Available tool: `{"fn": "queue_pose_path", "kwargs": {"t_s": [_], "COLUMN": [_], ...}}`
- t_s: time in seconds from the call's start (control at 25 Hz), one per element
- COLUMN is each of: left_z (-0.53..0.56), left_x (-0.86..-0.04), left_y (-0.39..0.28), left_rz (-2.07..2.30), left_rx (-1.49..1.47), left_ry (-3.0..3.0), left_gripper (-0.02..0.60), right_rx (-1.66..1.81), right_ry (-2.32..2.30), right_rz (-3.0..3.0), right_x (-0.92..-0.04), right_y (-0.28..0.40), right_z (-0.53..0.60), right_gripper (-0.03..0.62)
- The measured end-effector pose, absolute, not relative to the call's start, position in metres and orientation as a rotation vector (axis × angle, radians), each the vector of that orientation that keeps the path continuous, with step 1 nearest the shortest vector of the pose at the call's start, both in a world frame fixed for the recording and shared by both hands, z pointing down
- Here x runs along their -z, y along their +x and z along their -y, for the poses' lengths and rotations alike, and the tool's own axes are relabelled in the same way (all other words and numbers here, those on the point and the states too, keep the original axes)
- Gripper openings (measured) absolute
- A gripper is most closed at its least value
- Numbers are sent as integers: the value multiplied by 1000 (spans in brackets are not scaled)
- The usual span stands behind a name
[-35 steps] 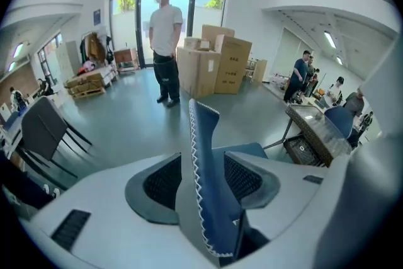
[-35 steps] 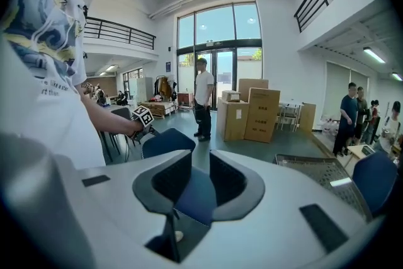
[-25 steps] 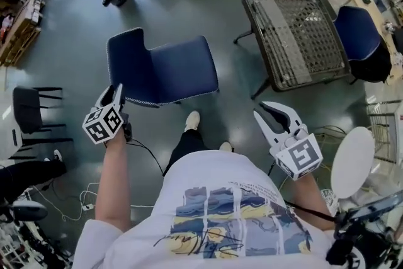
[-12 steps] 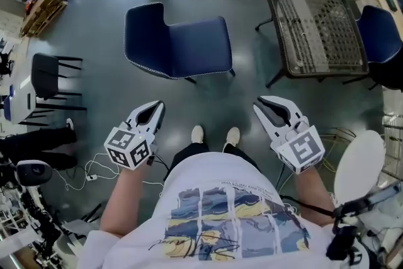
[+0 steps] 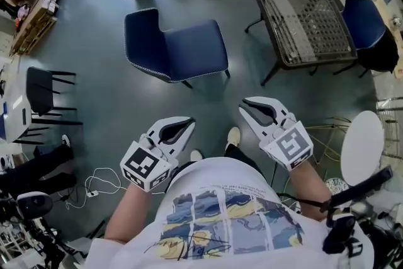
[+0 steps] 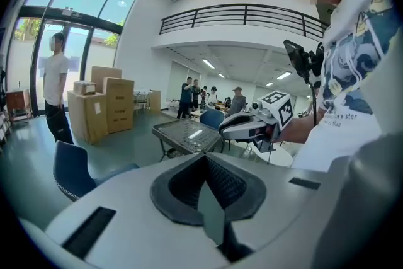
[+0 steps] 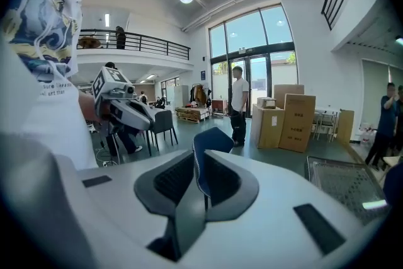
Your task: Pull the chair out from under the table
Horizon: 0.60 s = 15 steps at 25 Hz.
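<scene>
The blue padded chair with thin dark legs point(image 5: 182, 50) is standing upright, clear of the square dark mesh-top table point(image 5: 305, 22), its seat facing it.

Only one line can be read, and only in part: small dark print on the person's white T-shirt point(image 6: 362, 104), just under its blue wave picture, ends in "a star". Labels on the cardboard boxes point(image 6: 104, 104), far left of the T-shirt, are too small to read. The cube point(image 6: 278, 108) of the right gripper point(image 6: 221, 131), beside the T-shirt, bears a square black-and-white marker, with no letters.
</scene>
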State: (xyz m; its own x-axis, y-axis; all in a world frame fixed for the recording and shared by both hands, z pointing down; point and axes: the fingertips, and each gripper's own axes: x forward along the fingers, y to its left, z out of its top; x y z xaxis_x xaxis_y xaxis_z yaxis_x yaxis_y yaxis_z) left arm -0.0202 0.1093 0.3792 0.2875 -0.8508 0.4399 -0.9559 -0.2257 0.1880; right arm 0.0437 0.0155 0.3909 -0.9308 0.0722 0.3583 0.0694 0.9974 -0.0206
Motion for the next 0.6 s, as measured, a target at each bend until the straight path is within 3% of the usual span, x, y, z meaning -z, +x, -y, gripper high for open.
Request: {"fn": "queue_pose_path", "kwargs": {"t_s": [0.6], "left_z": [-328], "left_x": [-378], "left_y": [-59], "left_rz": [1629], "left_rx": [-342], "left_ry": [2208], "left_gripper": [9], "right_rx": [41], "right_ry": [-108], "right_rz": [2750], "right_x": [-384], "right_y": [-7], "right_z": [-260], "right_gripper": [52]}}
